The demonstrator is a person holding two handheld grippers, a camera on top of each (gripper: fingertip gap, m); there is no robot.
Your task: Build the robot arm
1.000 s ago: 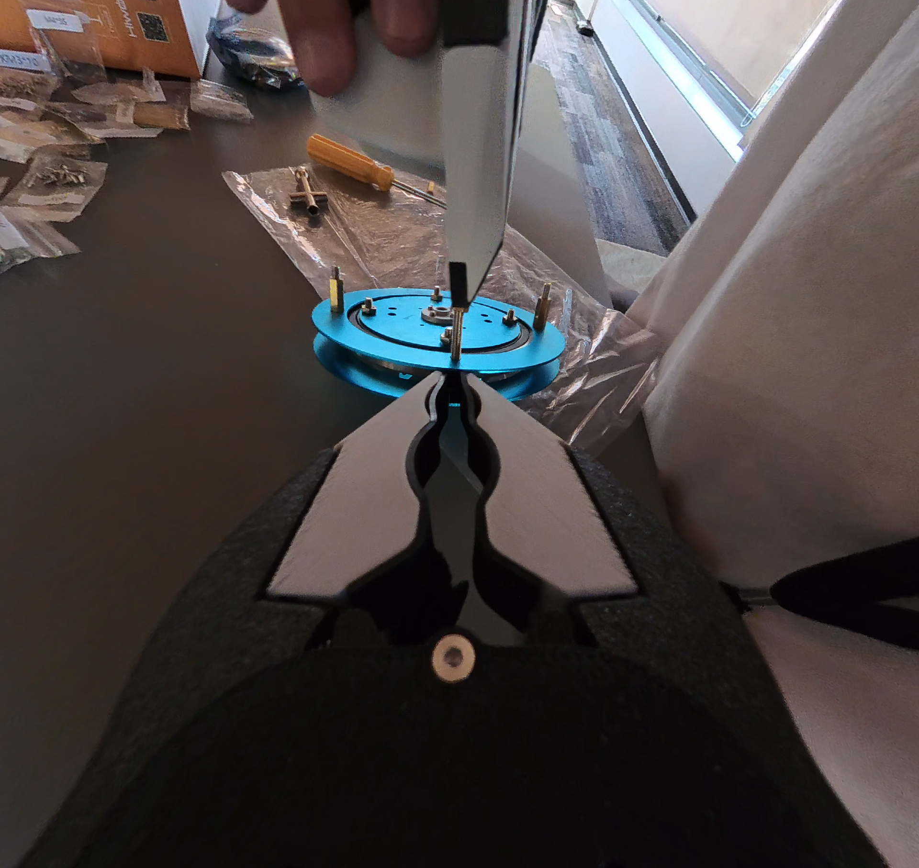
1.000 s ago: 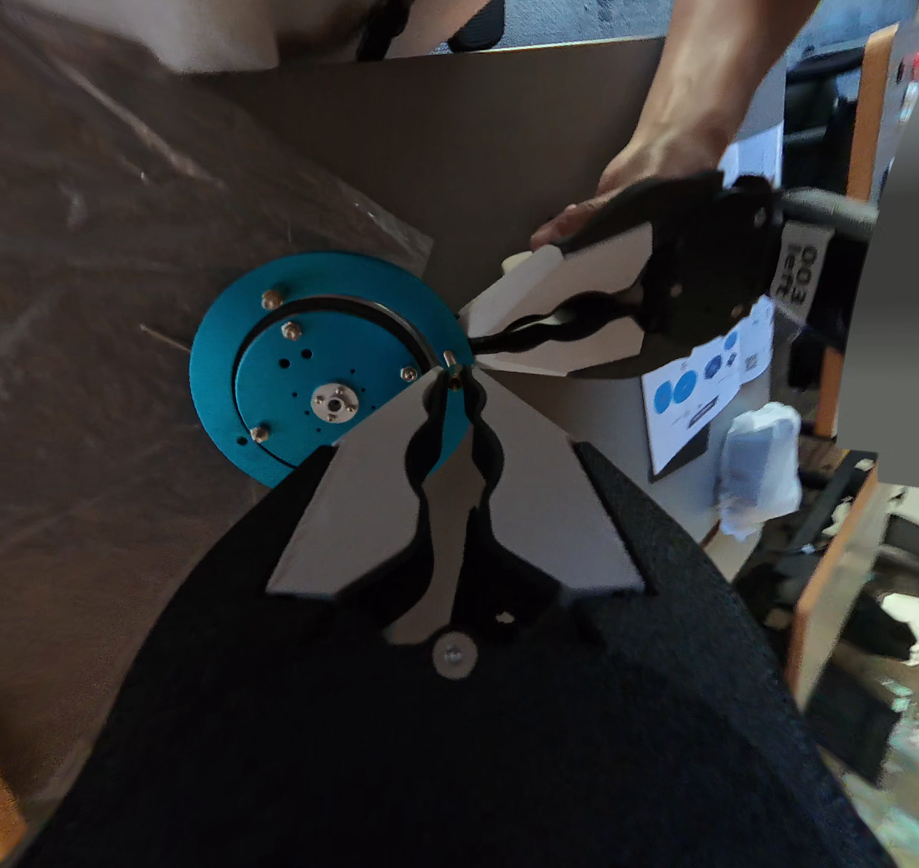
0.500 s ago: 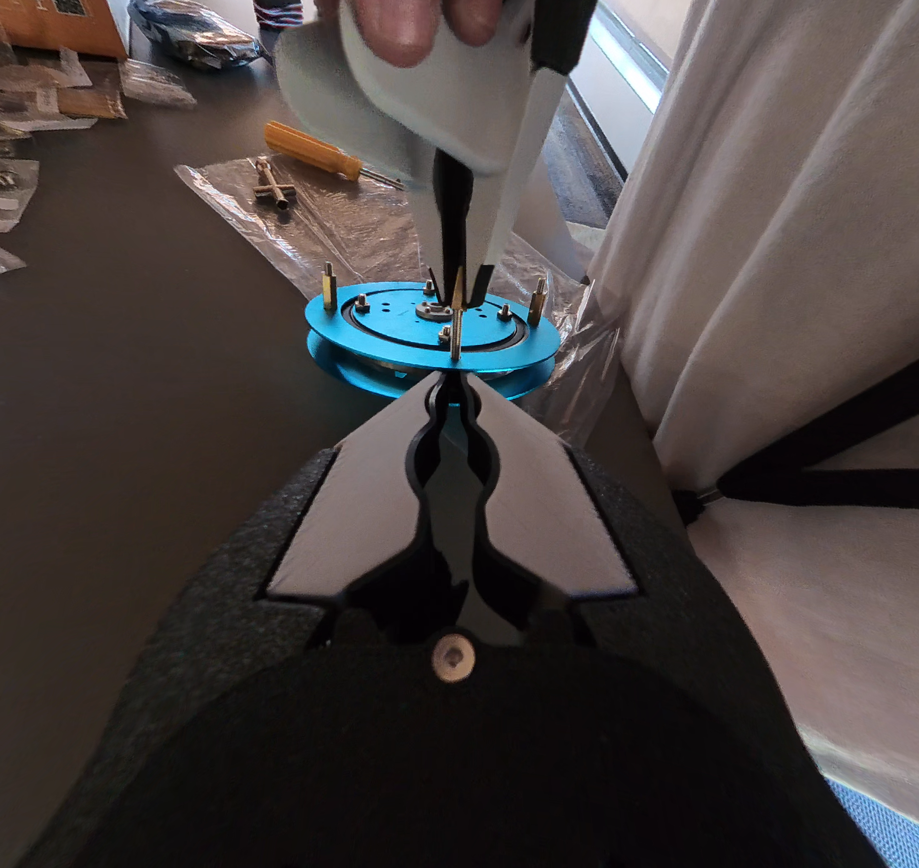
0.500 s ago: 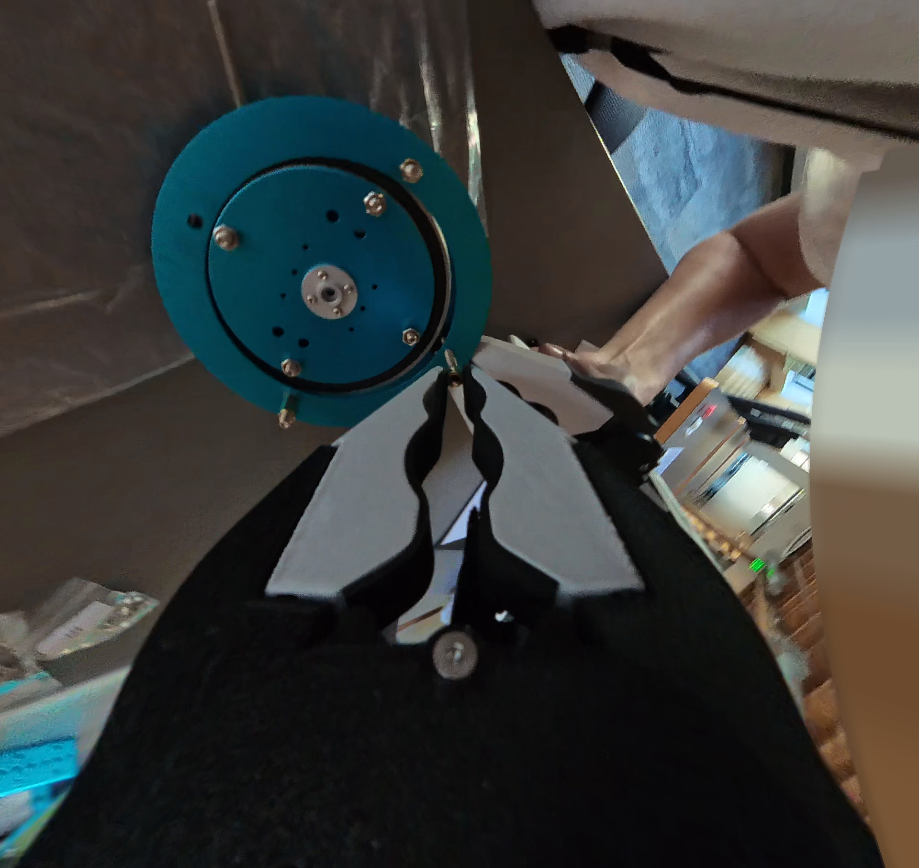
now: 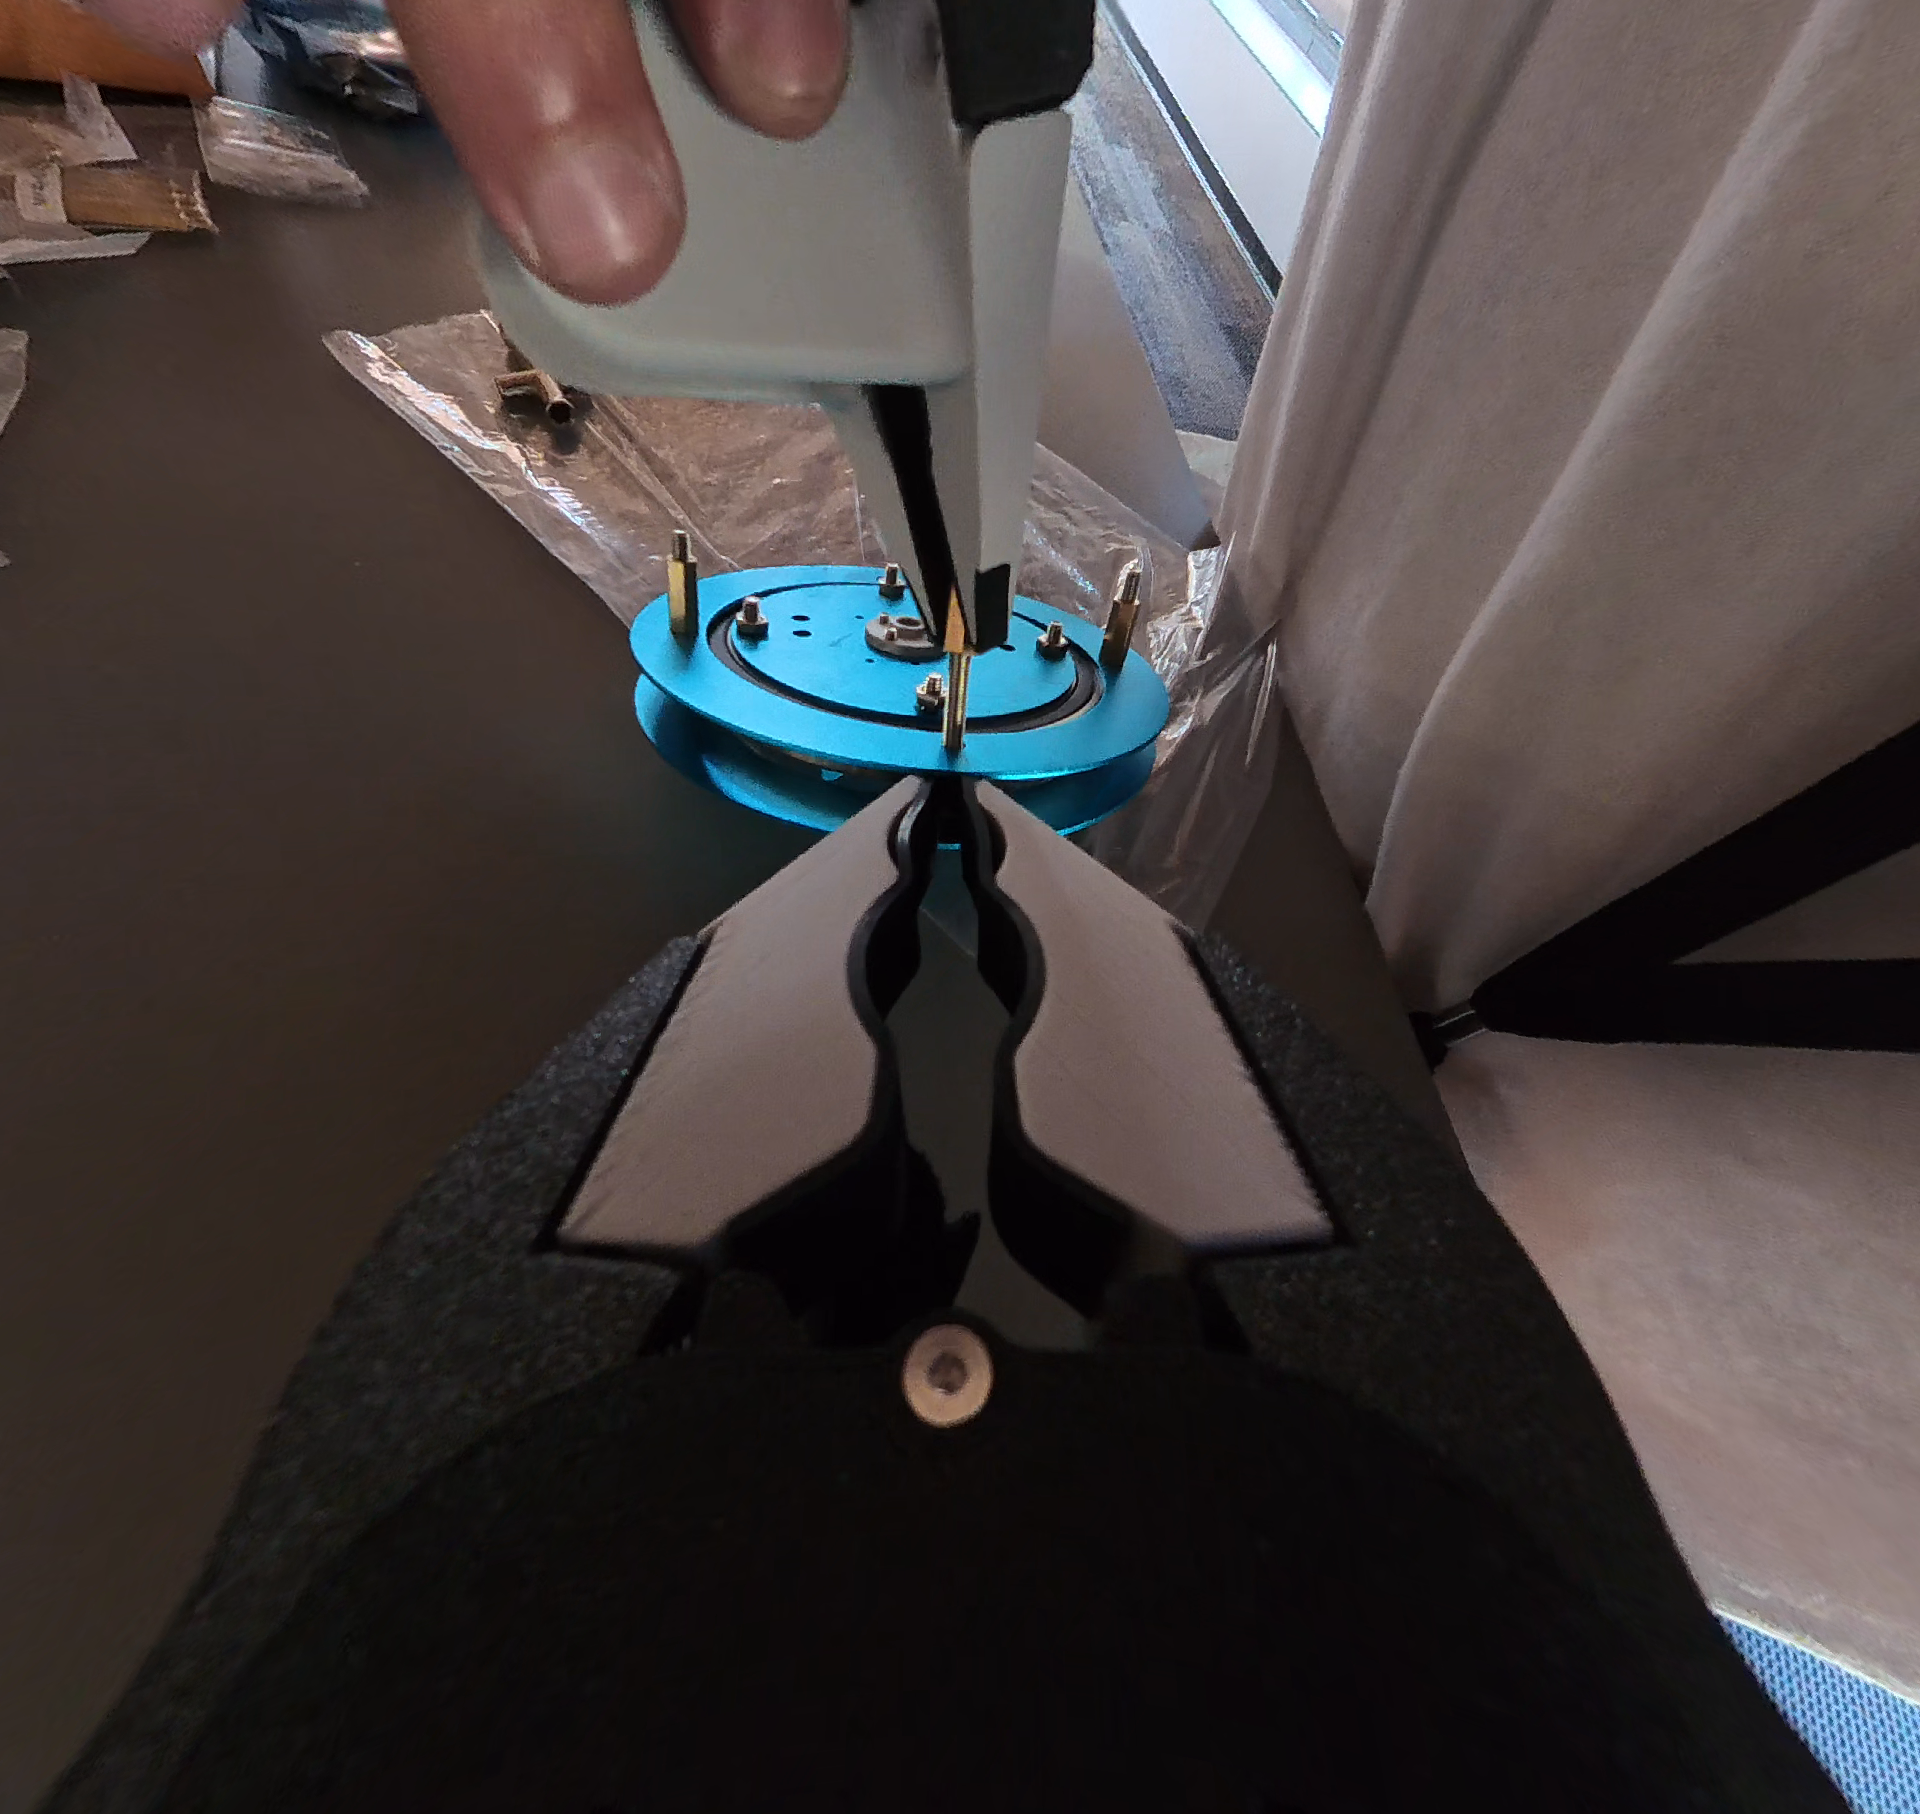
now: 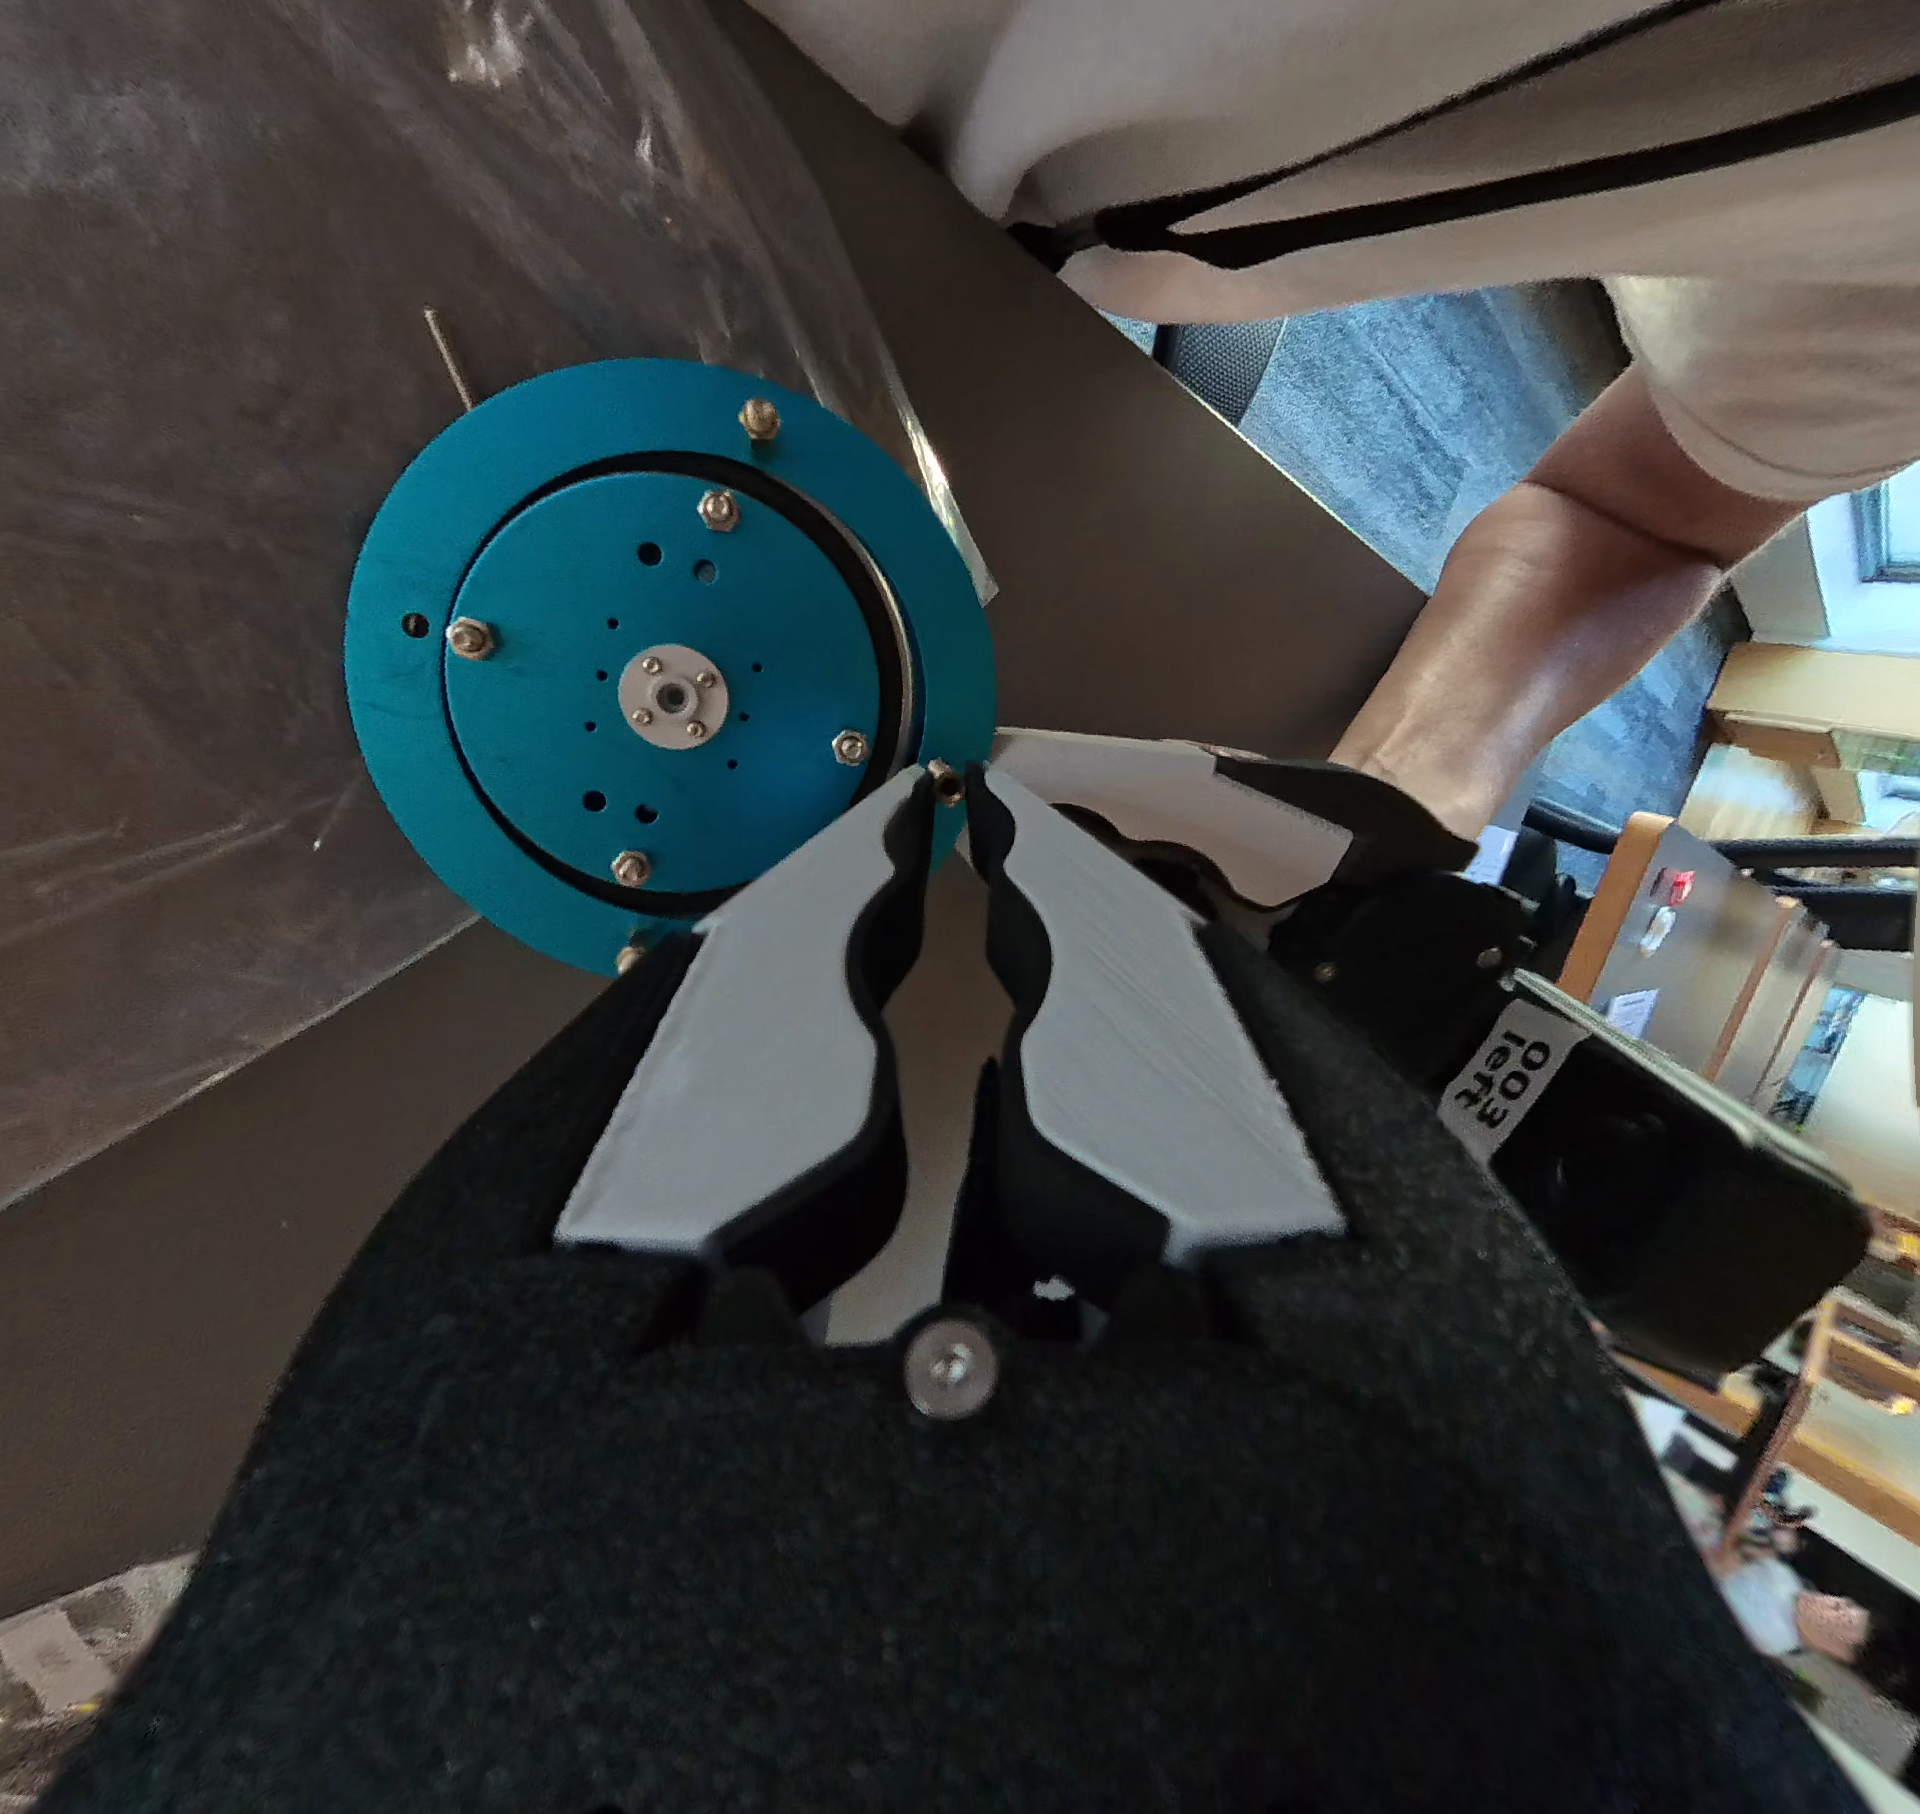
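We see one blue disc (image 5: 894,694) carrying three brass standoffs on the worktop (image 5: 260,829). Right tongs (image 6: 945,782) pinch the near standoff (image 5: 956,684). Left tongs (image 5: 940,798) sit nearly closed at the disc's rim, gripping nothing we can see.

One blue disc assembly (image 6: 582,559) lies on the tabletop (image 5: 260,829). Four brass standoffs stand on its outer ring, one (image 5: 682,567) at the far left. Four hex nuts sit on the inner plate, one (image 6: 718,509) near the edge. Two grippers are in view.
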